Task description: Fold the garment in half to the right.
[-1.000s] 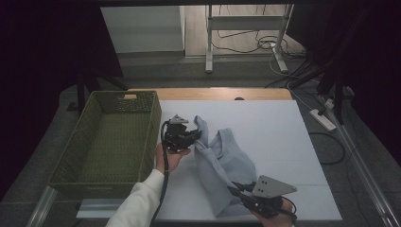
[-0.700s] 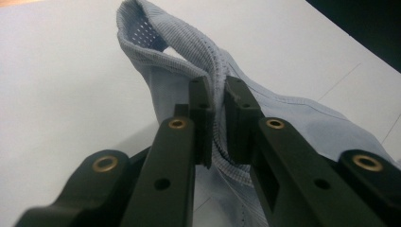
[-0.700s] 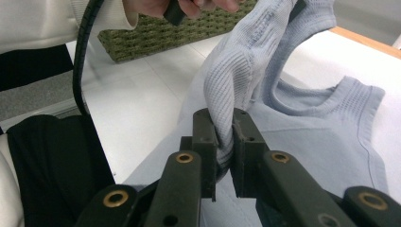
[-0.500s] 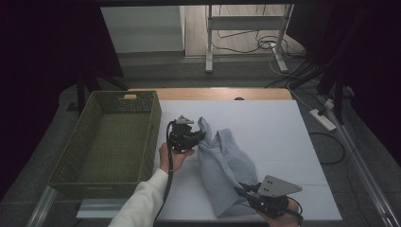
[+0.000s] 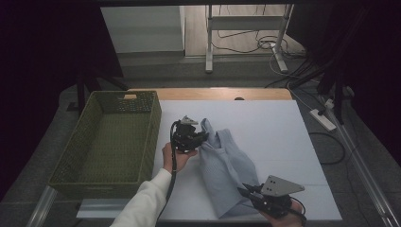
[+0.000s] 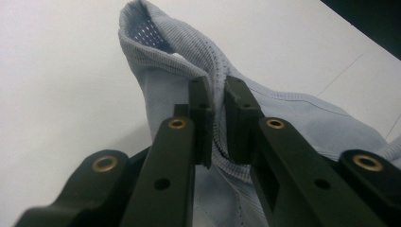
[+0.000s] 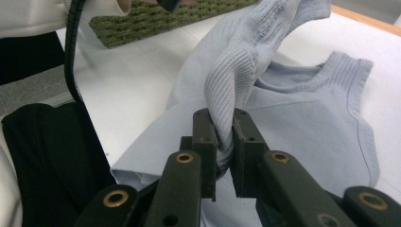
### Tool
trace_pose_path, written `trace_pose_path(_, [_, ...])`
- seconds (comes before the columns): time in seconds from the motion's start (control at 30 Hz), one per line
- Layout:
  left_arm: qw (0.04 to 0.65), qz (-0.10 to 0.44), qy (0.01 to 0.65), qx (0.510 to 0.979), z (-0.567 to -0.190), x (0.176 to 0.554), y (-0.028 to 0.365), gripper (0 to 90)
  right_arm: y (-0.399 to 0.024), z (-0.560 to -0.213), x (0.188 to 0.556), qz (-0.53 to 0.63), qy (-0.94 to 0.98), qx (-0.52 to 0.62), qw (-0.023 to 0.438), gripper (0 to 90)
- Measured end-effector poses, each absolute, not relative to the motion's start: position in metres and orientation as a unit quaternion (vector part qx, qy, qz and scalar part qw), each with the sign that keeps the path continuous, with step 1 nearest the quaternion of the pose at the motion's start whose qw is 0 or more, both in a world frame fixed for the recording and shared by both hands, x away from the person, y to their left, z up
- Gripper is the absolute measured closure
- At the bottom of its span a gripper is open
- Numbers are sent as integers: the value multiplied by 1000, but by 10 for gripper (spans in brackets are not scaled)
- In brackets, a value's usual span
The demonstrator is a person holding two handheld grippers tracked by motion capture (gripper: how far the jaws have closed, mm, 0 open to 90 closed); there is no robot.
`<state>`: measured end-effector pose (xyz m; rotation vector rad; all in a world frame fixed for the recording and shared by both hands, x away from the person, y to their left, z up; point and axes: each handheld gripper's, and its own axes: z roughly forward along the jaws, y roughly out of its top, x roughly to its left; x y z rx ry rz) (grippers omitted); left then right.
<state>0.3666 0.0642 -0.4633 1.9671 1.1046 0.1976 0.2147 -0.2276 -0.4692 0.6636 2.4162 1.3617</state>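
White table [image 5: 265, 118], wooden strip along its far edge; green woven basket [image 5: 111, 137] at its left; dim room, cables on the floor [image 5: 246, 45] beyond. Pale blue sleeveless top [image 5: 227, 165] lay on the white surface right of the basket. Left gripper [image 5: 201, 138] pinched its upper hem; right gripper [image 5: 246, 193] pinched its lower fold.

dim room, grey floor [image 5: 246, 78], floor cables [image 5: 246, 45]
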Motion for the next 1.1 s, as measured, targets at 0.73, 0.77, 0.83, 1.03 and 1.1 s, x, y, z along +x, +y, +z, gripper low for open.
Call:
trace_pose_path(0.73, [413, 78, 431, 798, -465, 370, 48, 818, -238, -472, 213, 464, 842, 238, 138, 820])
trace_pose_path(0.77, [412, 77, 430, 799, -466, 371, 47, 819, -238, -472, 213, 464, 842, 239, 138, 820])
trace_pose_path(0.83, [411, 75, 430, 801, -467, 372, 44, 818, -239, -473, 213, 462, 843, 241, 137, 819])
trace_pose_path(1.03, [407, 74, 425, 805, -469, 375, 35, 818, -244, -474, 213, 456, 843, 251, 135, 820])
trace_pose_path(1.1, [405, 74, 424, 807, -470, 376, 32, 818, -246, -474, 213, 456, 842, 255, 134, 820])
